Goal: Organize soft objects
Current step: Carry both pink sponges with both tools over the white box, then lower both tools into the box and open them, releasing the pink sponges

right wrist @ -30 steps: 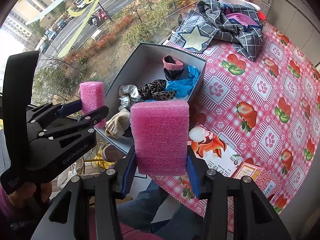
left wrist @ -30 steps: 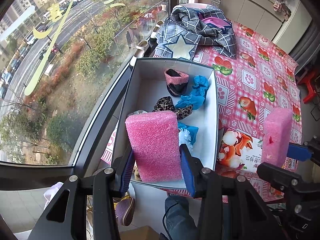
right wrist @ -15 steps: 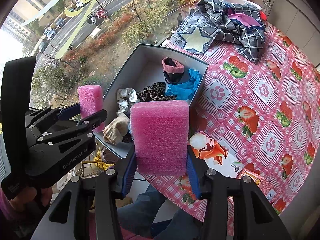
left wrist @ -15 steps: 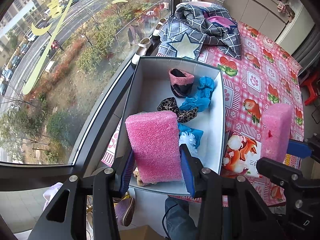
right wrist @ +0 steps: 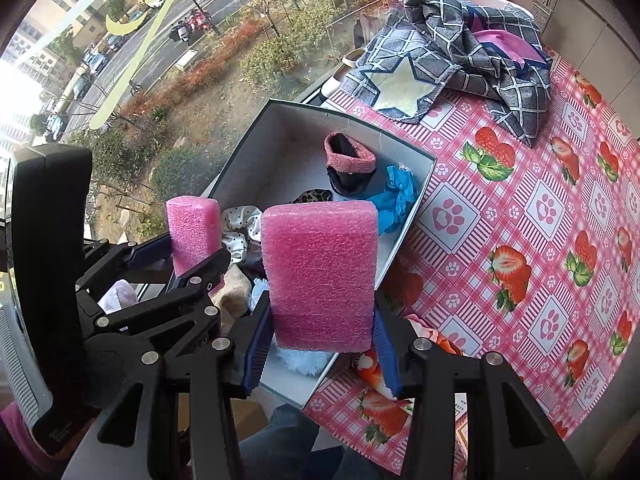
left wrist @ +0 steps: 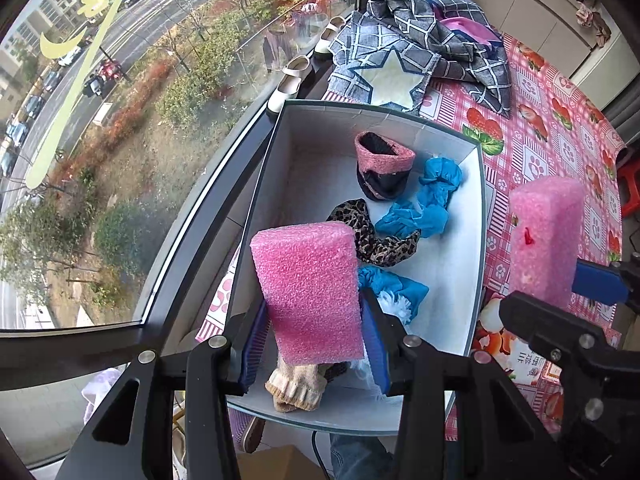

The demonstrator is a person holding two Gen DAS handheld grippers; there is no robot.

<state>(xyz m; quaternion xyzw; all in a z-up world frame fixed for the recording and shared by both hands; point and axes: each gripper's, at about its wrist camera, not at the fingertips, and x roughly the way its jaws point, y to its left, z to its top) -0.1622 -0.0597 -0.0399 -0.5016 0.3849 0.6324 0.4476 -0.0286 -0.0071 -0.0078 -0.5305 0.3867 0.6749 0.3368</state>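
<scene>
Left wrist view: left gripper (left wrist: pixel 314 344) clamped on a pink foam block (left wrist: pixel 310 292), poised over the near end of an open box (left wrist: pixel 478 240) holding socks and blue cloth (left wrist: pixel 424 204).

Right wrist view: right gripper (right wrist: pixel 320 350) gripping a second foam block (right wrist: pixel 320 276) above the box's near corner, beside the strawberry-print bench (right wrist: pixel 520 220). Best lowered into bare floor space before release.

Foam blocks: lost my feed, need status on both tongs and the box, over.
Left tongs shut on pink foam block. Right tongs shut on second pink foam block. Both above the white box of socks. Nothing in the way.
</scene>
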